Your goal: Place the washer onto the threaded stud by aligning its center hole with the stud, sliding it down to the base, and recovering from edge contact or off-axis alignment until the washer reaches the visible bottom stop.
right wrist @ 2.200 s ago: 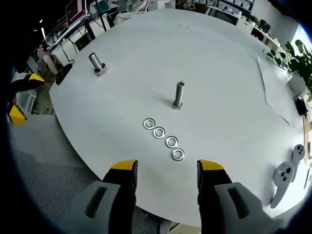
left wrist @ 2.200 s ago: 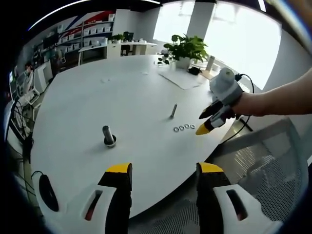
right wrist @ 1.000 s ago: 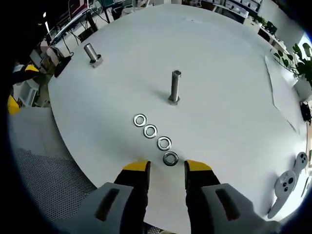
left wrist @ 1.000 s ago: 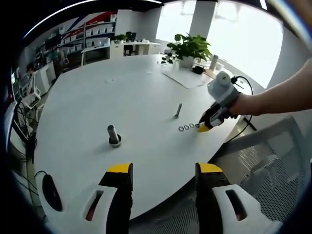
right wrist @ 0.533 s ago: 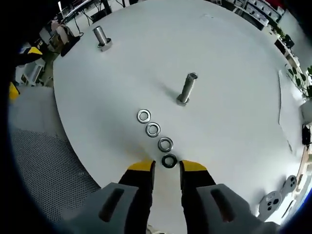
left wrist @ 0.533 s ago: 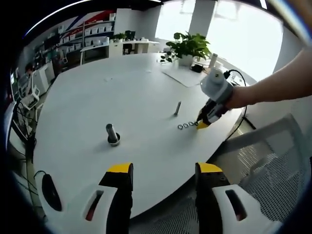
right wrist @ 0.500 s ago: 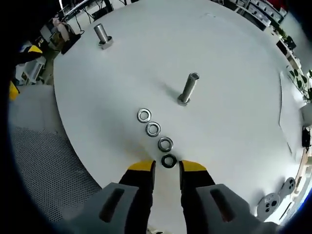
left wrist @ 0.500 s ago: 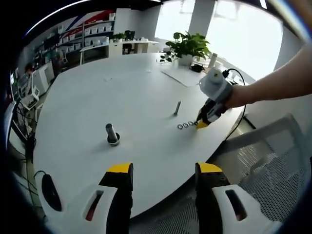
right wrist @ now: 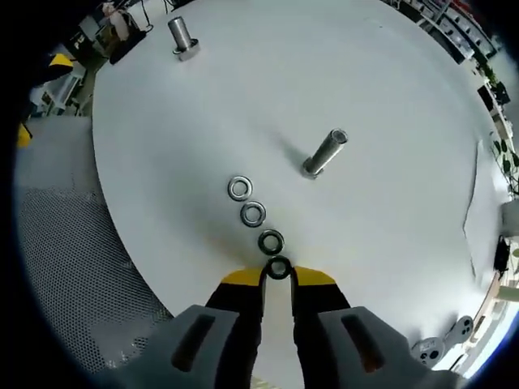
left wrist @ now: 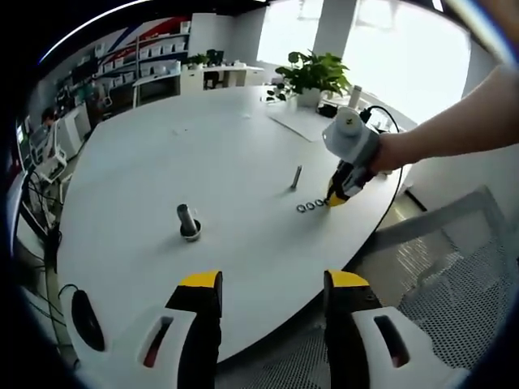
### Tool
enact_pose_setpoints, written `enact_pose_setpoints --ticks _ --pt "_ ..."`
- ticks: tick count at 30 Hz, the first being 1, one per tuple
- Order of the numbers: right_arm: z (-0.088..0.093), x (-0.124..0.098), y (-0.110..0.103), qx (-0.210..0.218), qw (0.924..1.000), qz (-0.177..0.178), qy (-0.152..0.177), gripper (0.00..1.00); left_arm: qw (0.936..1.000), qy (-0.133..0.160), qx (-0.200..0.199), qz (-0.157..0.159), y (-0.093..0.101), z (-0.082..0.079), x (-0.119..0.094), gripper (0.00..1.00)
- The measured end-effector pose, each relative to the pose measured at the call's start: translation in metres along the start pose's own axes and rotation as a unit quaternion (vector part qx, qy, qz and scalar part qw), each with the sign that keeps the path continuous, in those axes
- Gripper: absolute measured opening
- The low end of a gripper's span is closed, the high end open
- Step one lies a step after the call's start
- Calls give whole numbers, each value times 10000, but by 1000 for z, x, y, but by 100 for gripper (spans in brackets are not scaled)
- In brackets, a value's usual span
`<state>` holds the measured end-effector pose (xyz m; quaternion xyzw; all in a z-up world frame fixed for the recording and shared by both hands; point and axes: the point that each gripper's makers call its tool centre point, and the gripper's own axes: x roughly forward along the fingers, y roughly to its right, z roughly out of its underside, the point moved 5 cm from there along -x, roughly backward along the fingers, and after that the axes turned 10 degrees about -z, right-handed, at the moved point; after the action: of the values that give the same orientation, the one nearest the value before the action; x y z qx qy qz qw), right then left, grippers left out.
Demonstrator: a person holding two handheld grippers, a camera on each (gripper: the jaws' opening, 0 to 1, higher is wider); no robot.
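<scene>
- Down at the near edge of the round white table (right wrist: 389, 97), the right gripper (right wrist: 278, 276) has its yellow-tipped jaws drawn close on either side of the nearest washer (right wrist: 278, 268); the dark ring sits right between the tips, though I cannot tell for sure whether the tips are pressing on it.
- That washer is the last of a short row of four: three more washers (right wrist: 253, 214) lie flat on the table in a line just beyond it, running toward the stud.
- Beyond the row stands the threaded stud (right wrist: 324, 153), a slim metal bolt on its head, bare, with nothing on its shaft, near the washers but apart from them.
- Far across the table is a thicker bolt (right wrist: 182, 36) with a collar at its base, well apart from everything else.
- From the left gripper view, the left gripper (left wrist: 270, 280) hangs off the table edge with its jaws wide apart and nothing between them.
- Over there the right gripper (left wrist: 337, 197) shows tipped down to the washers (left wrist: 311, 206), a person's hand (left wrist: 389, 152) gripping it.
- A potted plant (left wrist: 308, 77) and a sheet of paper (left wrist: 300, 123) sit at the far side; a mesh chair (left wrist: 454, 275) stands by the table edge.
</scene>
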<state>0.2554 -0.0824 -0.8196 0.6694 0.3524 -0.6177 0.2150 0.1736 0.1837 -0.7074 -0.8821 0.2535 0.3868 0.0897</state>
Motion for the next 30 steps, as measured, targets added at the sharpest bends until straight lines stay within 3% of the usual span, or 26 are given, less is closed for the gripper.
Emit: enact_pose_setpoints --ticks 19,30 --pt "-2 1 -1 152 9998 -102 -30 18 10000 -56 32 -6 0 2 1 48" --pt "-6 2 -3 -125 9998 79 -160 15 10000 -79 33 -27 -1 3 1 48"
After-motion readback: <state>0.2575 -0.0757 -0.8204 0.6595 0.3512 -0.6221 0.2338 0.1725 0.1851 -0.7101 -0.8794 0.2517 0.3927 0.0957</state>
